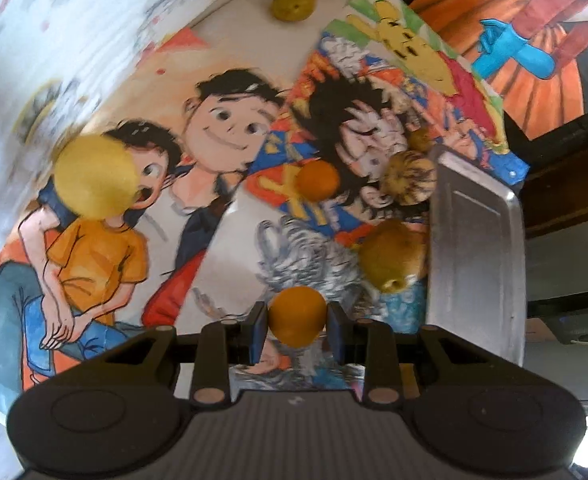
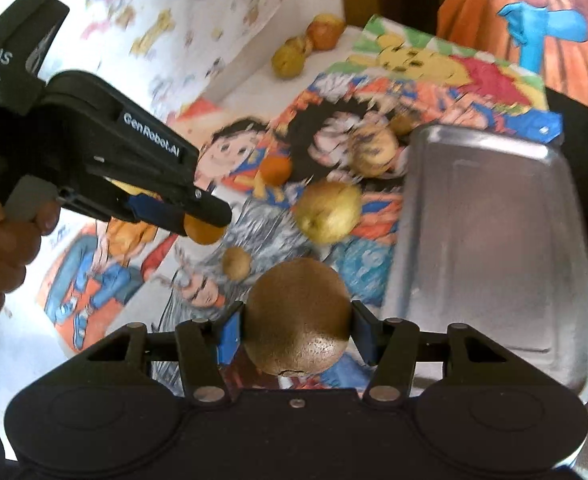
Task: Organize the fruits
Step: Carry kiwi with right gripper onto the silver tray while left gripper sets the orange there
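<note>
While the left gripper (image 1: pixel 296 322) clamps a small round orange fruit (image 1: pixel 297 316) and the right gripper (image 2: pixel 297 334) grips a brown fuzzy kiwi (image 2: pixel 299 322), both look mid-carry; next, release into the empty metal tray (image 2: pixel 494 240) to their right.

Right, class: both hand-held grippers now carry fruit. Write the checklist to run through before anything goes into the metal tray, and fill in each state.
1. Left hand-held gripper shut on the small orange: ok.
2. Right hand-held gripper shut on the brown kiwi: ok.
3. Metal tray has bare floor for fruit: ok.
4. Both fruits lifted off the mat: ok.
5. Green pear beside the tray edge, out of the path: cannot tell.
6. Kiwi gripped firmly enough to carry: cannot tell.
</note>
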Action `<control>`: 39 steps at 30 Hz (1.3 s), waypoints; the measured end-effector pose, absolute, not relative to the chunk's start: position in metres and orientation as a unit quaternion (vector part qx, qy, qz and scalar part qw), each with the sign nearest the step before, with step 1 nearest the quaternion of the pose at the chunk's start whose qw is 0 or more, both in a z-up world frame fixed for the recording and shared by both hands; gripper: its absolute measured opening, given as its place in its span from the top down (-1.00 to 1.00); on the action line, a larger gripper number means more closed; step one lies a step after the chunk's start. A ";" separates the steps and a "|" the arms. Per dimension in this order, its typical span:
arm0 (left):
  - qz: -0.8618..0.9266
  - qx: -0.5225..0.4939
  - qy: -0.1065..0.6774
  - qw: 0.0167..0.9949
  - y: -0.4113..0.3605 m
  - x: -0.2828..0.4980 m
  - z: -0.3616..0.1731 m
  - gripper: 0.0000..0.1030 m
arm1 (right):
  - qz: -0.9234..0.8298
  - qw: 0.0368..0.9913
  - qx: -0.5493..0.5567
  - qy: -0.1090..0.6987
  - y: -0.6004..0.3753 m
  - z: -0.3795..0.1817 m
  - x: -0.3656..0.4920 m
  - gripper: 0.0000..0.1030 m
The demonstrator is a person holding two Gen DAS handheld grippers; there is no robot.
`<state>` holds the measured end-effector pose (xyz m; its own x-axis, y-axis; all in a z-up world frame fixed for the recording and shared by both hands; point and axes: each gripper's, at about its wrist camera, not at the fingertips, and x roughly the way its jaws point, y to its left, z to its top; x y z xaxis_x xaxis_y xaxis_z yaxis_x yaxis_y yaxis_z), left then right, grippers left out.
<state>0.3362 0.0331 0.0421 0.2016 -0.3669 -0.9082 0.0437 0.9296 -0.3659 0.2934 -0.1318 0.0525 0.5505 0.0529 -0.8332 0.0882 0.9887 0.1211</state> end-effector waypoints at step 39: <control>-0.146 -0.047 0.590 0.792 -0.216 0.464 0.010 0.33 | -0.010 0.888 -0.039 0.458 -0.382 0.018 0.404 -0.12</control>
